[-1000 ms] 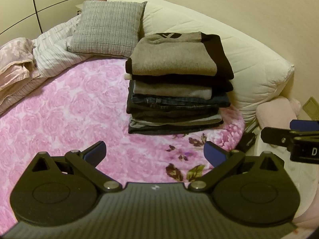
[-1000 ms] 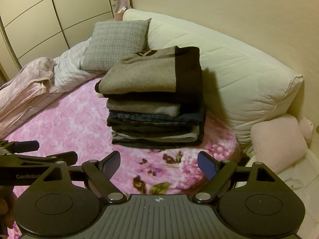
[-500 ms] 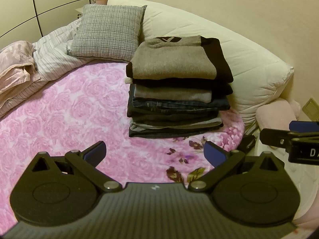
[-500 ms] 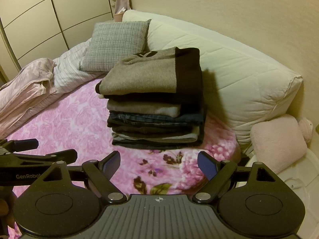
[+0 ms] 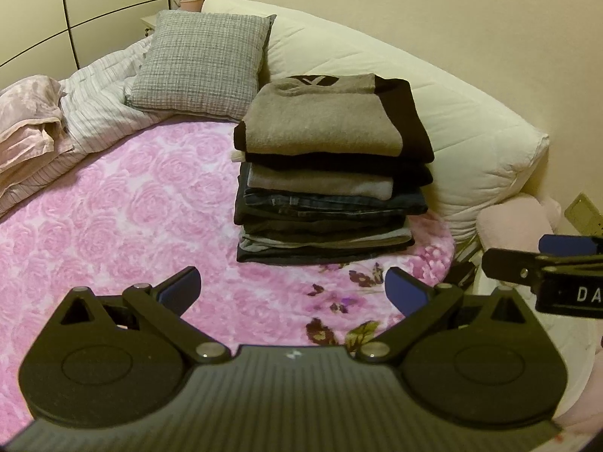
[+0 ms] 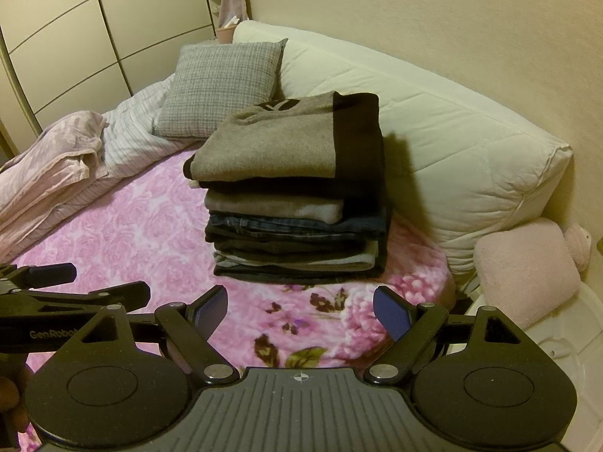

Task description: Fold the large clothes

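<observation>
**Both jaws spread, nothing held, folded stack on the bed ahead**

My left gripper hangs above the pink rose-patterned blanket with its jaws spread wide; the blue pads stand far apart and between them I see only blanket. They touch nothing and hold nothing.

My right gripper is the same: jaws wide, blue pads well apart, empty, poised over the flowered edge of the blanket. In the right wrist view my left gripper shows at the left edge, just beside the right one, and a little of my hand shows below it.

The stack of folded clothes sits on the blanket straight ahead of both grippers, clear of the jaws. On top lies a grey-brown sweater with a black band along its right side; under it are more folded pieces, among them dark denim. The stack rests just in front of a long white quilted bolster that lies along the wall. A grey checked cushion leans to the left of the stack, with a striped duvet and a pale pink cover bunched farther left. A small pink pillow lies at the right, beside the end of the bolster.
</observation>
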`<state>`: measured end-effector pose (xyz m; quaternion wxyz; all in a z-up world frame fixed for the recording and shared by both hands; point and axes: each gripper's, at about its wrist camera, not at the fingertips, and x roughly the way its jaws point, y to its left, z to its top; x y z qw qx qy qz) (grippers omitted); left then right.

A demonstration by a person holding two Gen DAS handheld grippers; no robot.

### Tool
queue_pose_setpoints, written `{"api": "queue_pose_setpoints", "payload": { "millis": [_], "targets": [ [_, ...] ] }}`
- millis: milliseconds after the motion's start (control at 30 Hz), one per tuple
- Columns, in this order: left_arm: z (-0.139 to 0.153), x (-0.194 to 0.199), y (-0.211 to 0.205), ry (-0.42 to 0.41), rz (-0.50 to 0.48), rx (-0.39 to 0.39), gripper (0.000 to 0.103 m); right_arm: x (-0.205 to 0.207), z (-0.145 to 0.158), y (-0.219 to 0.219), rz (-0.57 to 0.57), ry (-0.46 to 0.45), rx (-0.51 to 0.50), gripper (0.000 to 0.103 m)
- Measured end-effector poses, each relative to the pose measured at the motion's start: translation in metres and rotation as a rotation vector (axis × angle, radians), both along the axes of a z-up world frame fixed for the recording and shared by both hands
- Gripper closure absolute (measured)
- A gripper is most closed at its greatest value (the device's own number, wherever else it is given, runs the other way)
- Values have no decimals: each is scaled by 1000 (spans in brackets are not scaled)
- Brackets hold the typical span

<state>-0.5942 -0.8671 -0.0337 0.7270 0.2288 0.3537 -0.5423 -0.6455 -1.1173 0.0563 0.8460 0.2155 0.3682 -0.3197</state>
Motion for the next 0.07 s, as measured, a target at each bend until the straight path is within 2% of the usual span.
{"api": "queue_pose_setpoints", "payload": {
  "millis": [67],
  "targets": [
    [1, -1, 0, 1, 1, -2, 1, 0, 0, 0, 2, 0, -1, 21]
  ]
}}
